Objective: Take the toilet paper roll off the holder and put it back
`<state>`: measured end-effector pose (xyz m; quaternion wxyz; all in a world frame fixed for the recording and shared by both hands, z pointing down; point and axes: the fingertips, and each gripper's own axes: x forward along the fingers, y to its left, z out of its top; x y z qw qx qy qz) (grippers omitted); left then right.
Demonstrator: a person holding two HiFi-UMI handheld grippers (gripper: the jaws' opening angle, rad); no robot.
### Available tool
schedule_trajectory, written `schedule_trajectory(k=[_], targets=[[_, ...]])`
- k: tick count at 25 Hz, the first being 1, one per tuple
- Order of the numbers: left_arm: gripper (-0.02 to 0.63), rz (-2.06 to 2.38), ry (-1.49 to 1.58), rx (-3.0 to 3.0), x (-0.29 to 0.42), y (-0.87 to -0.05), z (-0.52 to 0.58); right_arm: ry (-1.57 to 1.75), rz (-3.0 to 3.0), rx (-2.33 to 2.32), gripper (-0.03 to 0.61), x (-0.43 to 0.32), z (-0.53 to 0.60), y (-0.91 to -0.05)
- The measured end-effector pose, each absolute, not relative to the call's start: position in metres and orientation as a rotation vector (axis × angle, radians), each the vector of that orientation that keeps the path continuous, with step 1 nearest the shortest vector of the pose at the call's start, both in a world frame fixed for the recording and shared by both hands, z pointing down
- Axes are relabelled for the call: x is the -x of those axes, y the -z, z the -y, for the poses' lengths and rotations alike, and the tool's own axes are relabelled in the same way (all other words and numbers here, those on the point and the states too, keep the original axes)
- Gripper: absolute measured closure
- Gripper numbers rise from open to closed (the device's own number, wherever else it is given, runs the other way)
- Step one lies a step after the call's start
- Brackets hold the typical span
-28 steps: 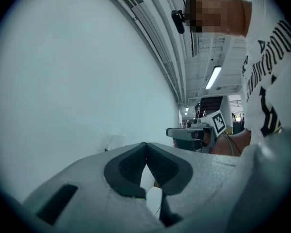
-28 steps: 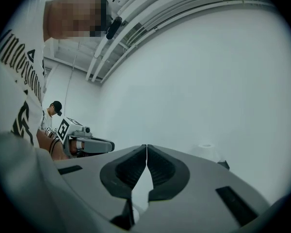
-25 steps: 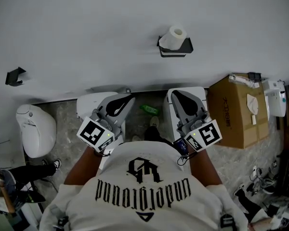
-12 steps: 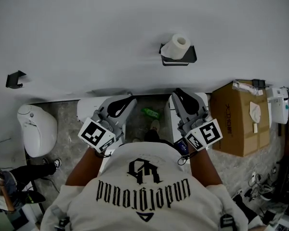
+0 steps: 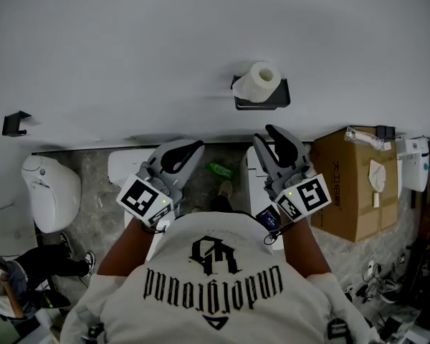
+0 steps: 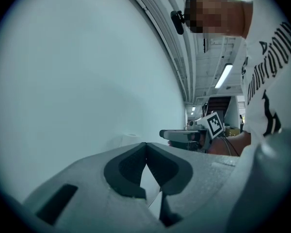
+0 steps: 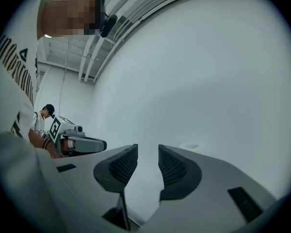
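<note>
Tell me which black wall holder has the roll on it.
The centre holder, with the white roll lying on it; the small bracket far left is bare.

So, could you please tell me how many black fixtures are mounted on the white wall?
2. One holder in the middle of the wall carries the toilet paper roll; a smaller empty bracket sits at the far left. More may lie outside the view.
</note>
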<state>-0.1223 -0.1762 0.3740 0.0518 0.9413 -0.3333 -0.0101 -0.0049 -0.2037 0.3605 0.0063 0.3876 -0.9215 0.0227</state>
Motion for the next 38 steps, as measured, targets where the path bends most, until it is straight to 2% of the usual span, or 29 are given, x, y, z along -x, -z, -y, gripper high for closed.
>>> schedule_trajectory(k=[3, 7, 11, 22, 38], targets=[[0.601, 1.007, 0.015, -2.844, 0.113, -0.379, 0.191, -0.094, 2.864, -1.223, 0.44, -0.004, 0.224, -0.366], [0.601, 1.005, -0.004, -2.825, 0.102, -0.382, 0.211, -0.135, 2.828, -1.239, 0.332, -0.014, 0.251, -0.375], [0.601, 1.001, -0.03, -2.816, 0.092, -0.388, 0.228, -0.155, 2.798, -1.242, 0.281, -0.022, 0.276, -0.385], [0.601, 1.032, -0.057, -2.776, 0.074, -0.402, 0.269, -0.246, 2.712, -1.22, 0.25, -0.029, 0.336, -0.419], [0.601, 1.1, -0.064, -2.728, 0.076, -0.412, 0.287, -0.287, 2.657, -1.145, 0.244, -0.02, 0.362, -0.441]])
